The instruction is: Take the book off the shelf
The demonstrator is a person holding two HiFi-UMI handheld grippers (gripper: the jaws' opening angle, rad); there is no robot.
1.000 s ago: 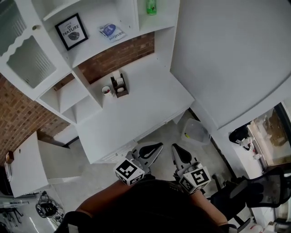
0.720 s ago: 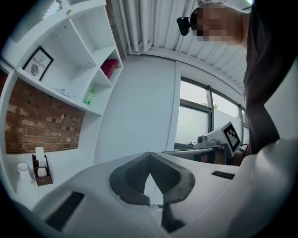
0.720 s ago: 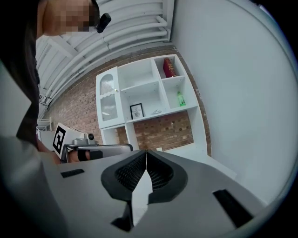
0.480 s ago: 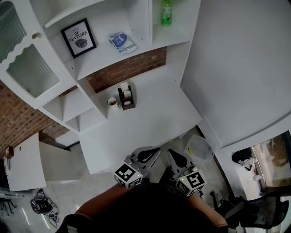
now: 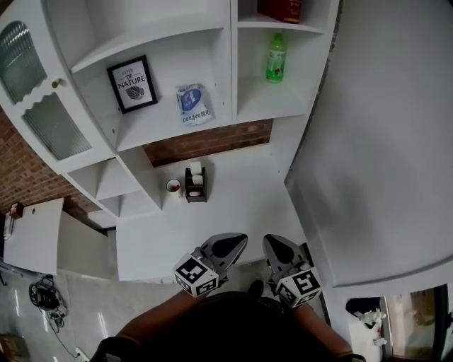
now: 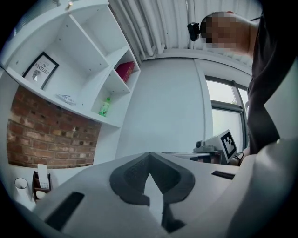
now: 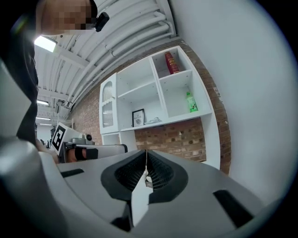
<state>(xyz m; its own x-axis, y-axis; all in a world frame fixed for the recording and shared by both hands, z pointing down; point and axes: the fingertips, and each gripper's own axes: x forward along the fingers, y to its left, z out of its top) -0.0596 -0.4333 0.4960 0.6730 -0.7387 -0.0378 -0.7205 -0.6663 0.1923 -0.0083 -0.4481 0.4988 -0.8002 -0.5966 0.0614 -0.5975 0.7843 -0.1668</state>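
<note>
The red book stands in the top right compartment of the white shelf unit, cut off by the head view's upper edge. It also shows upright in the left gripper view and in the right gripper view. My left gripper and right gripper hang side by side low in the head view, over the desk's near edge and far below the book. Both are shut with nothing between their jaws.
A green bottle stands in the compartment under the book. A framed picture and a blue packet lean on the shelf to the left. On the white desk sit a dark holder and a small cup. A white wall rises on the right.
The head view has tilted upward: the shelf slid down the frame and the book's compartment came into sight. Both grippers stay shut, low and close together.
</note>
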